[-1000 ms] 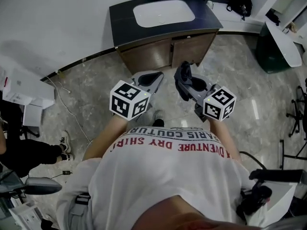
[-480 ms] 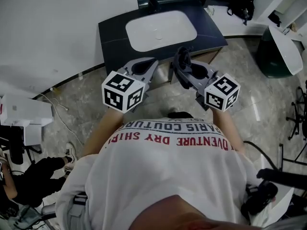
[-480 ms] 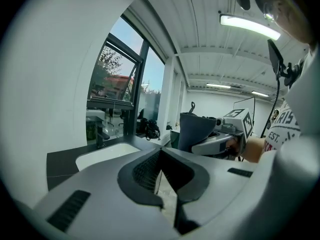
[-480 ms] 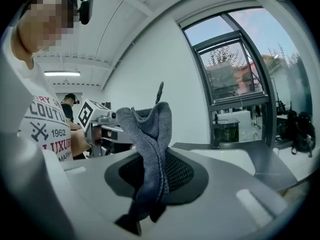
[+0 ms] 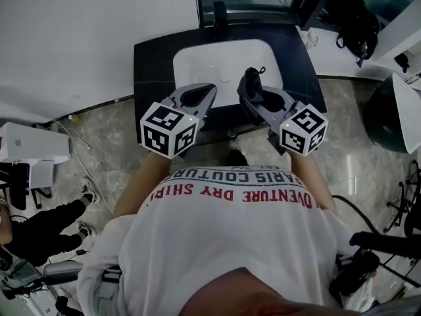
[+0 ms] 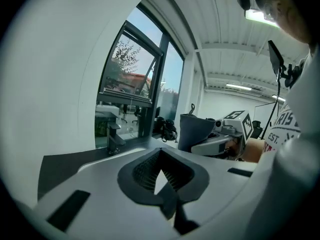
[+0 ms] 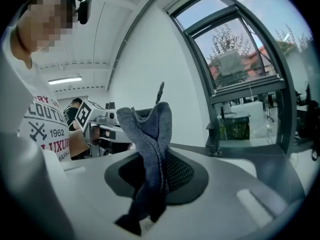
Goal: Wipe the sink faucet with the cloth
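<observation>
Shows left gripper (image 6: pixel 167 194) at 6 o'clock, jaws closed together, nothing between. Dark faucet (image 6: pixel 111 139) at 9 o'clock, below window (image 6: pixel 135 74). At 3 o'clock, right gripper (image 6: pixel 204 143) holding upright grey cloth (image 6: pixel 196 128).

Looked more like an office or lab space than a real bathroom, tbh. A dark vanity (image 5: pixel 148 64) with a white sink (image 5: pixel 210 61) and faucet (image 5: pixel 220 12) stood alone at 12 o'clock on a marble-look floor (image 5: pixel 99 130). Loose cables (image 5: pixel 82 153) trailed at 9 and a white desk (image 5: pixel 409 107) sat at 2. There were ceiling strip lights (image 6: pixel 239 86) and a big window (image 6: pixel 132 79).
</observation>
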`<state>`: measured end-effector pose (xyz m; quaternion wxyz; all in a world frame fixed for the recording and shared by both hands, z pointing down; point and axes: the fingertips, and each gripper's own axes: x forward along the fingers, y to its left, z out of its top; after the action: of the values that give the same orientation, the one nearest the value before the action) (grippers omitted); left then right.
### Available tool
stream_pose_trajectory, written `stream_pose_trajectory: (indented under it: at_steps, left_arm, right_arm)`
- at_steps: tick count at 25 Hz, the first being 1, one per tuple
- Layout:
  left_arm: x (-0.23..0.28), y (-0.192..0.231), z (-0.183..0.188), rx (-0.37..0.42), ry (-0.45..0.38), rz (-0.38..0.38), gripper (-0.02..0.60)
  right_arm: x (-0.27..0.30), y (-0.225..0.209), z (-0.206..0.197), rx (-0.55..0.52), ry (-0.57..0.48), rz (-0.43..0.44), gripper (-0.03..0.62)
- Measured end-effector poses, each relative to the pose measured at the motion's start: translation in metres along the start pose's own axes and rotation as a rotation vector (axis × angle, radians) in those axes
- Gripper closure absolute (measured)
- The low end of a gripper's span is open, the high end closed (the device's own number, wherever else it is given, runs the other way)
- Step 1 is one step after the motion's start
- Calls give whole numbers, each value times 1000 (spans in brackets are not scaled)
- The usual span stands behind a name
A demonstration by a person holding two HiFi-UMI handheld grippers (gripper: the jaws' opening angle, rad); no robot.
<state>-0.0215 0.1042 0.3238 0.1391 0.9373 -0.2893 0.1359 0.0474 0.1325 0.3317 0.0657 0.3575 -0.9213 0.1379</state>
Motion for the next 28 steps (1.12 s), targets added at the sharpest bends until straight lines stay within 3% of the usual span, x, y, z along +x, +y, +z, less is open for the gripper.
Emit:
stream_pose_trajectory:
  at_steps: [5, 9, 16, 24, 28]
  left_arm:
    - [84, 46, 44, -49, 7, 68, 580]
    - [119, 75, 72, -59, -10, 113, 580]
    - [147, 109, 74, -93, 26, 137, 580]
    - [159, 113, 73, -96, 53, 109, 580]
    - [163, 136, 62, -120, 61, 105, 580]
  right_arm:
    - [25, -105, 32, -3, 49, 60, 523]
    - [45, -154, 64, -58, 51, 96, 523]
    - [70, -193, 63, -35, 80, 124, 523]
    - [79, -201, 50, 1, 99, 119, 523]
    - [104, -216, 39, 25, 116, 105, 523]
